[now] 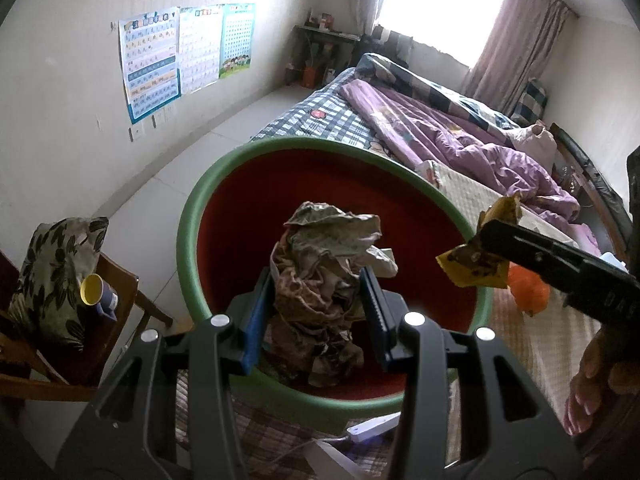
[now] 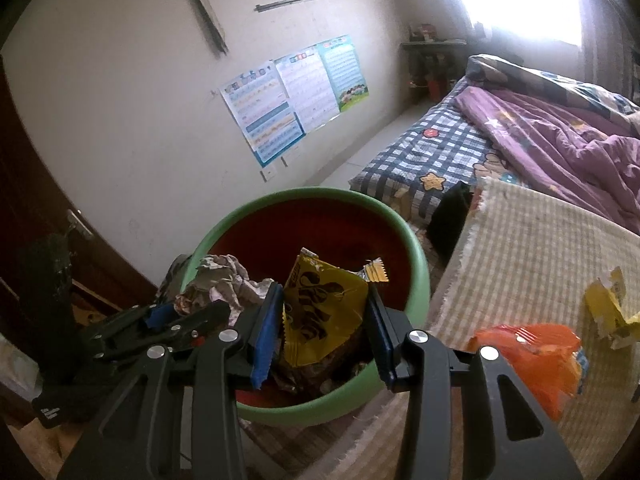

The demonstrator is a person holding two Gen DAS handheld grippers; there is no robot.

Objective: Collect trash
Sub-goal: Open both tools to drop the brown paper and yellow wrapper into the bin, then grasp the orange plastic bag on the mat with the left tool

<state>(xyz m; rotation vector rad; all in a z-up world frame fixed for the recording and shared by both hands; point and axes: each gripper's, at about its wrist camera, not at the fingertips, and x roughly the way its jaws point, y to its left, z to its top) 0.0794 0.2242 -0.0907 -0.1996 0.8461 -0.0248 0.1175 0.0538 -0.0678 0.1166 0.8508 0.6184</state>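
A round bin with a green rim (image 1: 188, 216) and red inside stands on the bed's edge; it also shows in the right wrist view (image 2: 420, 280). My left gripper (image 1: 320, 304) is shut on a crumpled wad of paper (image 1: 328, 256) and holds it over the bin. My right gripper (image 2: 324, 312) is shut on a yellow snack wrapper (image 2: 324, 304) over the bin; the right gripper (image 1: 500, 236) also shows from the left wrist view with the wrapper (image 1: 472, 268). An orange wrapper (image 2: 536, 356) and a torn yellow wrapper (image 2: 612, 312) lie on the beige mat.
The bed has a checked sheet (image 2: 440, 148) and a purple quilt (image 1: 460, 136). A beige mat (image 2: 540, 240) lies at the right. A wooden chair (image 1: 116, 280) holds a leaf-print cushion and a yellow cup (image 1: 93, 289). A white power strip (image 1: 372, 426) lies below the bin.
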